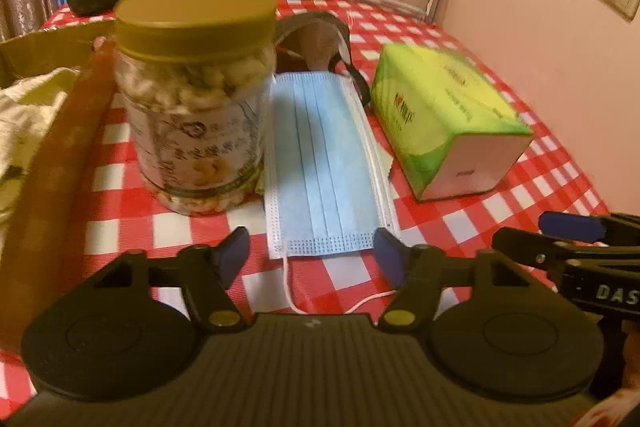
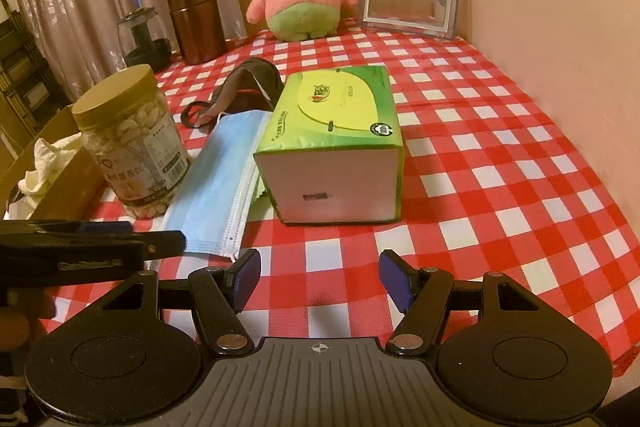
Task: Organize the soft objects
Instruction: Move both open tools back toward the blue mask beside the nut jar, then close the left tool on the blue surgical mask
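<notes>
Both claws hang open and empty over the checked tabletop (image 2: 500, 131), the left claw (image 1: 310, 251) at the blue mask's (image 1: 324, 163) near end, the right claw (image 2: 320, 277) near the green tissue pack (image 2: 332, 143).

The jar (image 1: 192, 99) is looking pretty blurry up close, so its label isn't reading at all. It's also hiding the mask's (image 1: 324, 163) left edge. The box (image 2: 48, 163) is getting cut off by the frame edge, and the tissue pack (image 2: 332, 143) is covering part of the goggles (image 2: 248, 83).

both grippers (image 1: 310, 259) (image 2: 320, 277) tilt downward, jaws apart.
</notes>
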`<action>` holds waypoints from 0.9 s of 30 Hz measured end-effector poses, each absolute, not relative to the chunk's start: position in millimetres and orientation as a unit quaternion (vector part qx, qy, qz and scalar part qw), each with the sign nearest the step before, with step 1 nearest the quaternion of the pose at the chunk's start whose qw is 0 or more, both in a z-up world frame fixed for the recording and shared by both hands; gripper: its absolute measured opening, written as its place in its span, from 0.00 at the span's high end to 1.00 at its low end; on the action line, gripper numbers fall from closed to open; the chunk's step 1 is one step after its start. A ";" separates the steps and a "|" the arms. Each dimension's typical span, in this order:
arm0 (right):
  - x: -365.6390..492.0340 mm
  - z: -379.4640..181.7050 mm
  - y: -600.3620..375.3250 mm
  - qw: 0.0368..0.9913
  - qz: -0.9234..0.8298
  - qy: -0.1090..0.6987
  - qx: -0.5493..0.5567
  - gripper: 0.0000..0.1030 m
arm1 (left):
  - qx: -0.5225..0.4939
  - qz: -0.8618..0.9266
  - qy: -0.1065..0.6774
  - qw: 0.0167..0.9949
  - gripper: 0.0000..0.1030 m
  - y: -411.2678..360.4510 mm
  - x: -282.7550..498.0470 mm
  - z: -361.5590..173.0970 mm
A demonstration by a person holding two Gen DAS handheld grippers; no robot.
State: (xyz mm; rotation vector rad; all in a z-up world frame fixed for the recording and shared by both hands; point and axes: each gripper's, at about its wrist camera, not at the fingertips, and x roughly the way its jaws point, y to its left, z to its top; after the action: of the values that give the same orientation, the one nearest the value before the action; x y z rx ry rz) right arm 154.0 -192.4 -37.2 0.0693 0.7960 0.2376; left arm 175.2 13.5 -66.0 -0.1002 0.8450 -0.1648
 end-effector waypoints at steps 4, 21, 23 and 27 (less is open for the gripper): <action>158.4 -42.2 -193.6 0.912 0.112 0.392 0.037 0.36 | -0.039 -0.074 0.415 0.906 0.48 8.1 184.3 -77.8; 160.6 -44.5 -192.5 0.912 0.110 0.393 0.042 0.36 | -0.032 -0.090 0.426 0.900 0.99 7.9 173.1 -74.2; 159.8 -43.7 -192.0 0.912 0.112 0.393 0.042 0.36 | -0.034 -0.092 0.430 0.897 0.99 9.9 165.3 -68.2; 158.2 -42.5 -190.4 0.912 0.117 0.391 0.043 0.36 | -0.040 -0.088 0.442 0.892 0.95 17.6 148.4 -57.6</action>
State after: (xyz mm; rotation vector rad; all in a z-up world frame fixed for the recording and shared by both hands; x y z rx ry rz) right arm 158.2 -190.4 -42.5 0.0895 0.8059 0.2415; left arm 148.4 17.6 -57.6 -0.0826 0.9181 -0.1825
